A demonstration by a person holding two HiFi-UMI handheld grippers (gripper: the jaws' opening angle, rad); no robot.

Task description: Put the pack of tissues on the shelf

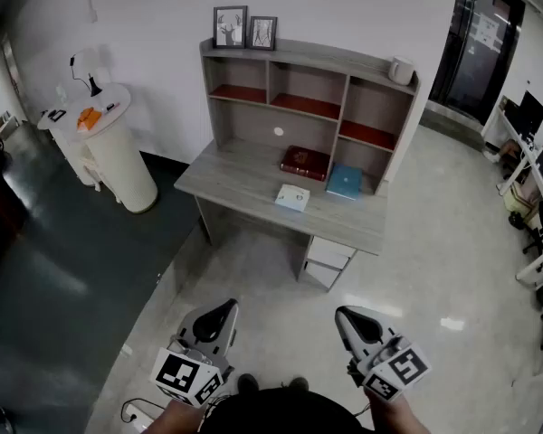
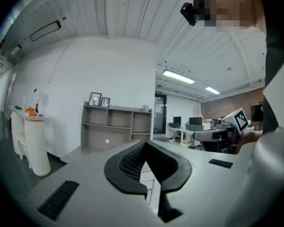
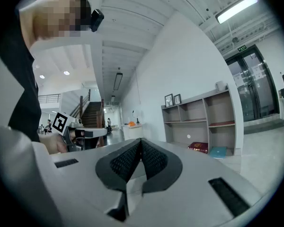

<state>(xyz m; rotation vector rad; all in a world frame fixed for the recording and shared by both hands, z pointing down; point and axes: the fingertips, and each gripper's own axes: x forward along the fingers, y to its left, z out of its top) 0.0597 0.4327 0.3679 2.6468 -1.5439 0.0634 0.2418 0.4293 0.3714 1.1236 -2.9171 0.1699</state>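
Note:
The pack of tissues [image 1: 292, 197], pale and flat, lies on the grey desk [image 1: 244, 183] near its front edge. Behind it rises the shelf [image 1: 308, 89] with several open compartments, also seen far off in the left gripper view [image 2: 116, 124] and in the right gripper view [image 3: 203, 122]. Both grippers hover low over the floor, well short of the desk. My left gripper [image 1: 224, 307] [image 2: 145, 143] is shut with nothing in it. My right gripper [image 1: 344, 315] [image 3: 141, 141] is shut and empty too. Neither gripper view shows the pack.
A dark red book [image 1: 305, 162] and a blue book [image 1: 344, 182] lie on the desk. Two picture frames [image 1: 244, 27] and a white mug [image 1: 400, 69] top the shelf. A drawer unit [image 1: 326, 260] sits under the desk, a white round stand [image 1: 109, 143] at left, office chairs [image 1: 534, 215] at right.

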